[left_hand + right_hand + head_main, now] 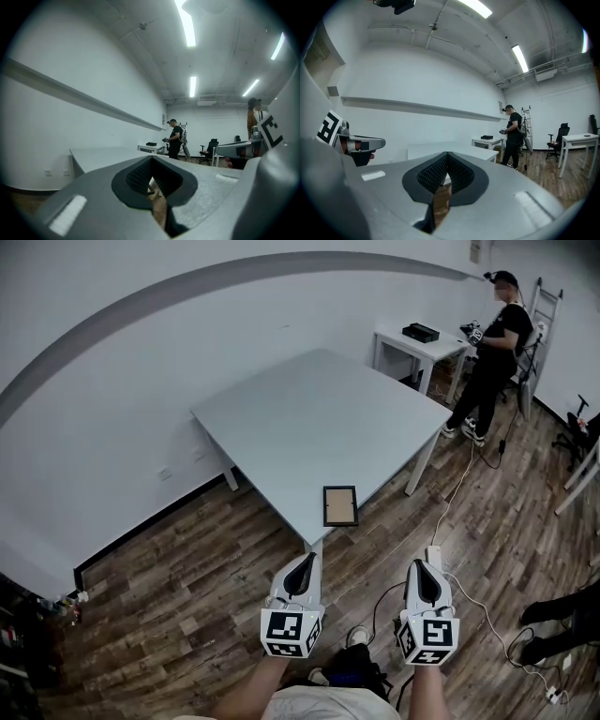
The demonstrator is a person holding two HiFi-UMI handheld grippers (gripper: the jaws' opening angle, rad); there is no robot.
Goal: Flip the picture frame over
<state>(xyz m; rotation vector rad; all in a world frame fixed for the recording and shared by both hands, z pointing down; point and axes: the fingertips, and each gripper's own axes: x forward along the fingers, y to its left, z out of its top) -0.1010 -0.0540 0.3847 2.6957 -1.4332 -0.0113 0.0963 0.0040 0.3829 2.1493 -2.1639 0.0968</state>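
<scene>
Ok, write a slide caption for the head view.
Left gripper and right gripper, both shut and empty, short of the table; picture frame lies near its corner.

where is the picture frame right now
In the head view the picture frame lies flat by the nearest corner of the grey table, ahead of the left gripper and right gripper, neither touching it.

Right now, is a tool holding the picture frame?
No, the picture frame lies on the table, apart from left tool and right tool.

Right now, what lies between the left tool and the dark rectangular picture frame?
Only the bare corner of the grey table, seen in the head view.
</scene>
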